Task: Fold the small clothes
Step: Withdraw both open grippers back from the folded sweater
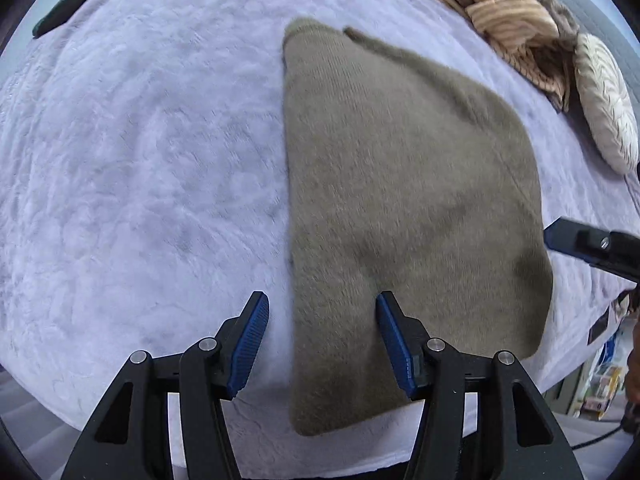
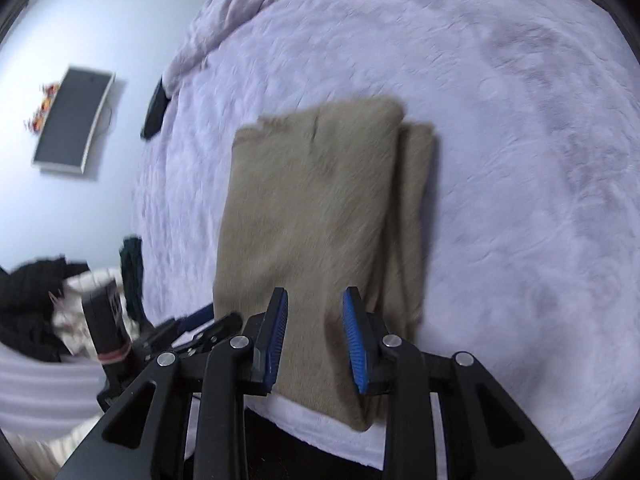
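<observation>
The folded olive-brown garment (image 1: 404, 216) lies flat on the lilac blanket (image 1: 140, 160). My left gripper (image 1: 320, 312) stands half open over its near left edge, gripping nothing. My right gripper (image 2: 316, 308) hovers above its near end, jaws narrow, empty.

Both rigs look the same: the left hand-held gripper (image 1: 320, 312) and right hand-held gripper (image 2: 314, 308) are matte black plastic with angular linkage arms, triangular cut-outs near the base, shiny round silver pivot pins at the joints, and ribbed bright-blue pads (image 1: 394, 340) lining each finger.
</observation>
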Motion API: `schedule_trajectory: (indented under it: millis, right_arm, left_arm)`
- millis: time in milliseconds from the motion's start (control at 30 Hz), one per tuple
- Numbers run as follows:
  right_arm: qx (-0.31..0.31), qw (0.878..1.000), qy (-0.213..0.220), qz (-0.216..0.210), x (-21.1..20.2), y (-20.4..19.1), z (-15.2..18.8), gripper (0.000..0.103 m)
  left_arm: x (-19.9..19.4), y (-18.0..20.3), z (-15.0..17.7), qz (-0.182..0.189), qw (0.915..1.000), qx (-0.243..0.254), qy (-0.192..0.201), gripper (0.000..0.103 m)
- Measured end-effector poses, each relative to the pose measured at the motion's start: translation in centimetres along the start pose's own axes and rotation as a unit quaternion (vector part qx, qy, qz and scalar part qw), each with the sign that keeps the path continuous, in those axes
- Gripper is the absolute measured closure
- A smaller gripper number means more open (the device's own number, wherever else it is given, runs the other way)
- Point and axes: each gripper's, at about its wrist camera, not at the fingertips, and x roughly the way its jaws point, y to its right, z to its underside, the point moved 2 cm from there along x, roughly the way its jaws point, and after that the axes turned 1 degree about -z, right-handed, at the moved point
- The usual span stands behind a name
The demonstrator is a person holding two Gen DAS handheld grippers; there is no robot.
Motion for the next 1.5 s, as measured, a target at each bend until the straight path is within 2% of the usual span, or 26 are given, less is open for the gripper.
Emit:
schedule_trajectory:
  millis: [100,200,267,333,367,633,933,967,1000,1033,1133,1233,1400,1500]
  right_arm:
    - [-0.021,0.998,-0.026,0.052,2.6,0.0,1.8,0.072]
    - [-0.033,0.990,-0.046,0.128,4.4,1.7,2.6,0.072]
    - [-0.010,0.991,-0.052,0.122,4.8,3.4,3.1,0.071]
    - [0.008,0.991,-0.050,0.127,4.5,4.3,3.3,0.062]
    - [0.007,0.990,-0.049,0.133,4.3,4.4,3.5,0.061]
    - [0.006,0.986,-0.040,0.162,3.2,3.8,4.5,0.057]
    - [0.032,0.982,-0.033,0.183,1.6,4.4,5.9,0.047]
    - [0.036,0.981,-0.033,0.188,1.2,4.5,6.2,0.047]
    - [0.039,0.980,-0.033,0.190,0.8,4.8,6.4,0.047]
    - [0.045,0.979,-0.033,0.194,0.6,4.7,6.7,0.047]
    - [0.064,0.979,-0.032,0.189,-0.6,5.1,7.3,0.045]
    - [0.073,0.980,-0.026,0.186,-1.5,4.7,7.8,0.038]
    - [0.060,0.981,-0.011,0.182,-2.8,2.7,8.4,0.026]
    - [0.045,0.982,0.001,0.181,-3.4,1.0,8.6,0.023]
  left_arm:
    - [0.4,0.4,0.8,-0.009,0.9999,0.013,-0.004,0.045]
    - [0.1,0.5,1.1,-0.003,0.9999,0.011,-0.005,0.045]
    - [-0.1,0.5,1.2,-0.002,0.9999,0.012,-0.008,0.045]
    - [-0.3,0.5,1.2,-0.004,0.9999,0.014,-0.008,0.045]
    - [-0.4,0.5,1.2,-0.004,0.9998,0.015,-0.009,0.045]
    - [-1.2,1.1,1.9,-0.024,0.9993,0.028,-0.004,0.045]
    - [-2.4,0.5,2.6,-0.021,0.9993,0.030,0.002,0.045]
    - [-2.5,0.4,2.7,-0.025,0.9992,0.031,0.002,0.040]
    - [-2.7,0.3,2.7,-0.029,0.9991,0.032,0.002,0.022]
    - [-2.9,0.3,2.7,-0.034,0.9988,0.033,0.004,0.016]
    - [-3.7,0.3,2.6,-0.044,0.9979,0.046,0.014,0.015]
    - [-4.1,0.3,2.5,-0.054,0.9971,0.051,0.015,0.014]
    - [-5.1,0.3,2.2,-0.070,0.9962,0.044,0.028,0.014]
    - [-5.9,0.5,2.2,-0.068,0.9962,0.039,0.038,0.014]
